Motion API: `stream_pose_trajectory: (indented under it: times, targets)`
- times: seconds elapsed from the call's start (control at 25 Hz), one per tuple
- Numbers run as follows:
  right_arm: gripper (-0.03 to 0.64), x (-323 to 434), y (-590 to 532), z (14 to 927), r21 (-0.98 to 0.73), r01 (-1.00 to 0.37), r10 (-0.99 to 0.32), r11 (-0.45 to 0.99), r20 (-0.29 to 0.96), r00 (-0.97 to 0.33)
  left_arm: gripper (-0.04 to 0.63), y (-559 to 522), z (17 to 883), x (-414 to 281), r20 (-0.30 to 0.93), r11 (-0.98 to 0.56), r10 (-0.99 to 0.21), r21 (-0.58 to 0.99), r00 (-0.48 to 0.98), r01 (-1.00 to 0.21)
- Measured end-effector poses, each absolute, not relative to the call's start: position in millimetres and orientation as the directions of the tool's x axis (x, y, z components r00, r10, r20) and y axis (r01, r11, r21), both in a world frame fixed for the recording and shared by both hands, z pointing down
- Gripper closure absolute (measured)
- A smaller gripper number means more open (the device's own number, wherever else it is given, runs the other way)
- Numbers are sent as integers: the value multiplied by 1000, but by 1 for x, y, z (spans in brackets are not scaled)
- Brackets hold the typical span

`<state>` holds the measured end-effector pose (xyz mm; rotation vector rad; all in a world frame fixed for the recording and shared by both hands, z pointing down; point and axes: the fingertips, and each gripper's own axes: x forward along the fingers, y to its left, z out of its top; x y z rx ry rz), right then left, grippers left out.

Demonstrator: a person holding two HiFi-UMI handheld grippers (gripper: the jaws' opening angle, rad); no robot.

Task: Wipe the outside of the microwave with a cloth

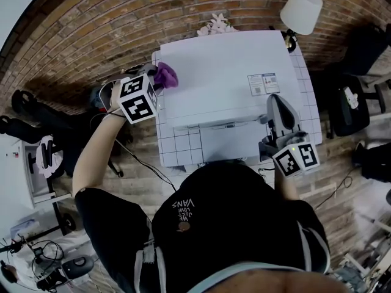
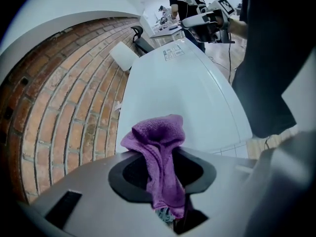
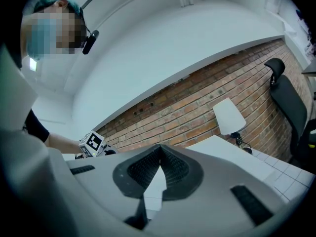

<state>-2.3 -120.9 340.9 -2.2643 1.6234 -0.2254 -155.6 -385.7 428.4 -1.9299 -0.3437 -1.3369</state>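
left gripper (image 1: 156,79) clamps purple cloth (image 2: 158,142) at microwave (image 1: 226,72) top's far-left corner | right gripper (image 3: 159,154): own view shows jaw tips touching, empty

Part of the microwave (image 1: 226,78) front is hidden by the person (image 1: 232,224), and its label (image 1: 263,84) is too small to be read

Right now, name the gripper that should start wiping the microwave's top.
Left. The left gripper is shut on the purple cloth at the left edge of the microwave. The right gripper is shut on nothing, near the front right corner.
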Motion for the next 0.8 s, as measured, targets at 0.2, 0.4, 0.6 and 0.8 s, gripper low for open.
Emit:
stream_pose_trajectory:
  times: [0.2, 0.4, 0.6, 0.8]
  targets:
    - [617, 10, -106, 340, -369, -877, -932, -307, -72, 356, 466, -368, 431, -130, 898, -665, -175, -410, 404, 624]
    - [617, 36, -84, 340, -374, -864, -918, -336, -76, 390, 466, -334, 429, -84, 905, -631, -136, -393, 403, 668]
    - [617, 64, -58, 342, -381, -851, -905, -361, -78, 419, 466, -290, 429, -26, 904, -586, -94, -389, 417, 711]
    - [618, 93, -31, 345, -386, -838, -893, -386, -72, 445, 466, -244, 427, 32, 899, -529, -61, -397, 433, 750]
